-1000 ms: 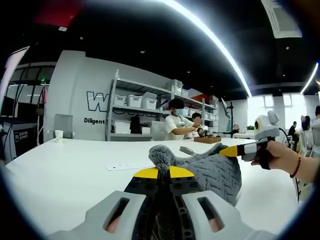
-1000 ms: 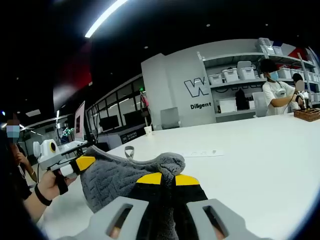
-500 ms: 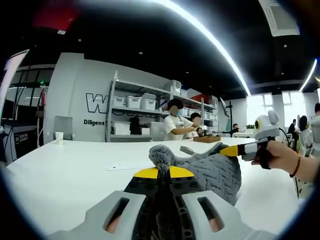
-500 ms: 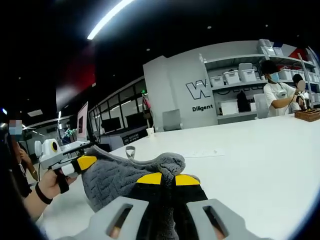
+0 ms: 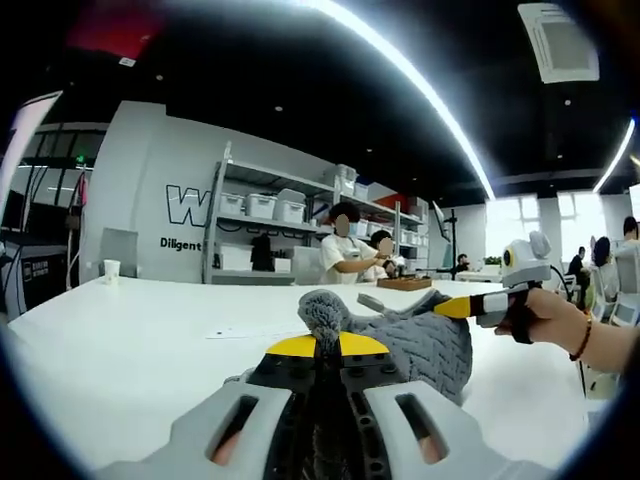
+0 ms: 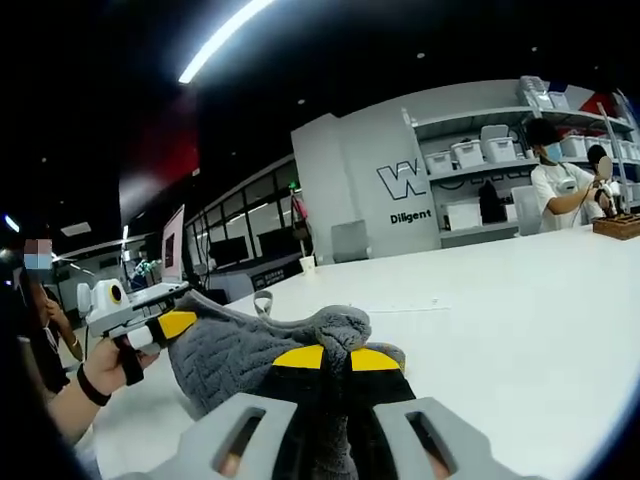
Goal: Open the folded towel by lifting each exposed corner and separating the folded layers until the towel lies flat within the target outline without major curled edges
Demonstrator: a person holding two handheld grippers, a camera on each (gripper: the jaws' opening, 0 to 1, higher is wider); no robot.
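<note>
A grey knitted towel (image 5: 425,345) hangs stretched between both grippers above the white table (image 5: 120,340). In the left gripper view my left gripper (image 5: 322,347) is shut on one bunched corner of the towel. The right gripper (image 5: 462,305), held by a hand, comes in from the right and pinches the far corner. In the right gripper view my right gripper (image 6: 336,358) is shut on a bunched towel corner, and the towel (image 6: 230,350) runs left to the left gripper (image 6: 168,325), held by a hand. A small loop tab (image 6: 261,301) sticks up from the towel's edge.
A paper strip (image 5: 255,331) lies on the table. A paper cup (image 5: 110,270) stands at the table's far edge. Shelves with white bins (image 5: 270,205) line the back wall, and people (image 5: 345,255) work near a basket (image 5: 405,283). A laptop (image 6: 172,245) sits at the left.
Both views have drifted slightly with the hands. The towel stays pinched at both corners, held at about the same stretch above the table.
</note>
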